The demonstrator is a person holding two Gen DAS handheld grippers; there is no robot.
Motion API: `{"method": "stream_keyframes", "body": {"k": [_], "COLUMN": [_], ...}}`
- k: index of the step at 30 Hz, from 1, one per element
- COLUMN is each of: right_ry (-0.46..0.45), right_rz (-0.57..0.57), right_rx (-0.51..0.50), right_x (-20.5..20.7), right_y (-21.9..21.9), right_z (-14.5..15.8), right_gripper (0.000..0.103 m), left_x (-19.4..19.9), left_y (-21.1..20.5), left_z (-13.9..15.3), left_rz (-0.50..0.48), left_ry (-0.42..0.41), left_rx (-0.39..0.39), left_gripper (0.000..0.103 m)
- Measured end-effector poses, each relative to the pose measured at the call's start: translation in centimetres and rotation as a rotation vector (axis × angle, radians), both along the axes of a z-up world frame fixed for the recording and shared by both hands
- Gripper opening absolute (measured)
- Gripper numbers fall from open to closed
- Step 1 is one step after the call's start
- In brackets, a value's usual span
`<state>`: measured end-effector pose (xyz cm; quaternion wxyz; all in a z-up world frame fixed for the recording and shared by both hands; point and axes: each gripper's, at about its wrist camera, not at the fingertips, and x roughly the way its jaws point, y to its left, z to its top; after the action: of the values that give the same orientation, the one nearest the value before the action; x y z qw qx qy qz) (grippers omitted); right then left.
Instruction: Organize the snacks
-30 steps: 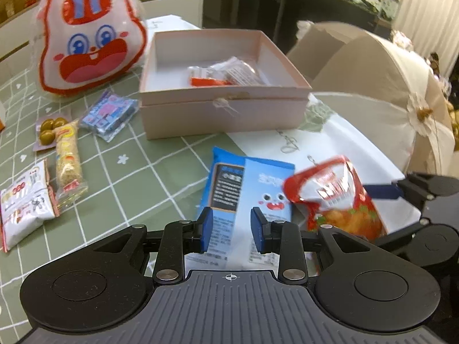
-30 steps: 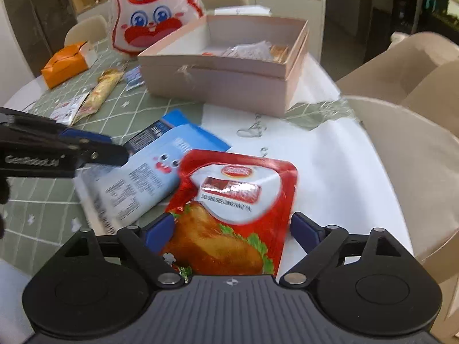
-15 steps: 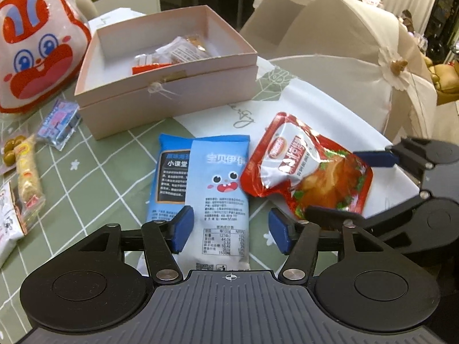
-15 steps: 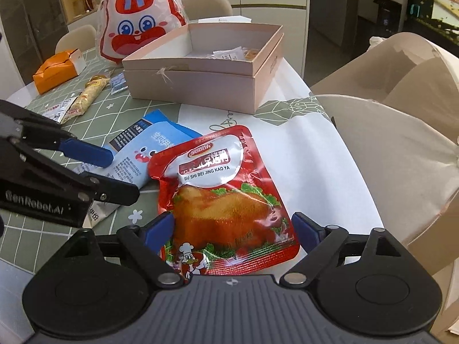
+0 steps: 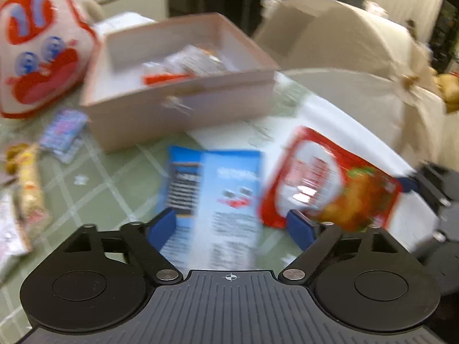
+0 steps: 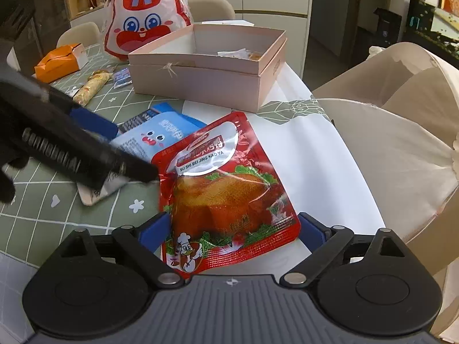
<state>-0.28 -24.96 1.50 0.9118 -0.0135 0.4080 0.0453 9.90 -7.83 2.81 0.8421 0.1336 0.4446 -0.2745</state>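
Observation:
A blue snack packet point(image 5: 226, 197) lies flat on the green checked cloth, with my left gripper point(image 5: 232, 229) open wide around its near end; it also shows in the right wrist view point(image 6: 149, 140). A red roast-duck pouch point(image 6: 226, 197) lies flat beside it, between the open fingers of my right gripper point(image 6: 232, 229); it also shows in the left wrist view point(image 5: 324, 183). The open pink box point(image 5: 178, 106) stands behind with a few wrapped snacks inside, seen too in the right wrist view point(image 6: 206, 66). The left wrist view is blurred.
A rabbit-face bag point(image 6: 146, 14) stands at the back left. Small packets point(image 5: 63, 132) and a snack bar point(image 5: 30, 180) lie left of the box. An orange box point(image 6: 60, 60) sits far left. Cream chairs point(image 6: 401, 132) flank the table's right edge.
My left gripper opened from nearly shut to wide and let the blue packet lie flat. The red pouch came down flat on the table. Both grippers drew back a little.

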Motion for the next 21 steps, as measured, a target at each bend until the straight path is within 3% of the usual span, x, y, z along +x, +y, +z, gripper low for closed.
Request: {"method": "stream_keyframes", "body": {"k": [1,4,7,11,14,21], "right_ry": [0.001,-0.023,-0.012,0.057,0.014,0.075], "right_rz": [0.006,-0.023,-0.02,0.067,0.043,0.044], "right_rx": [-0.003,-0.008,-0.01,-0.001,0.024,0.037], "right_x": [-0.1,-0.6,-0.4,0.7,1.3,3.9], "right_y": [0.2,0.6,0.5,0.1,-0.4,0.7], "right_z": [-0.2,-0.4,-0.3,0.8,1.8,0.7], "right_gripper": [0.103,0.103,0.103,0.1,0.099,0.099], "left_x": [0.4,1.8,1.8,0.4,-0.8,-3.3], "left_y": [0.2,1.2,0.9,0.8,2.0,4.2], "left_z": [-0.3,-1.5,-1.5,-1.4,-1.2,-0.8], "left_rz": [0.023,0.05,0.043,-0.007,0.027,0.096], "left_ry": [-0.005,0.051,0.046,0.026,0.046,0.066], "left_rx": [0.016,-0.024,-0.019,0.013,-0.01,-0.025], "left_gripper": [0.085,0.092,0.092,0.087,0.085,0.084]}}
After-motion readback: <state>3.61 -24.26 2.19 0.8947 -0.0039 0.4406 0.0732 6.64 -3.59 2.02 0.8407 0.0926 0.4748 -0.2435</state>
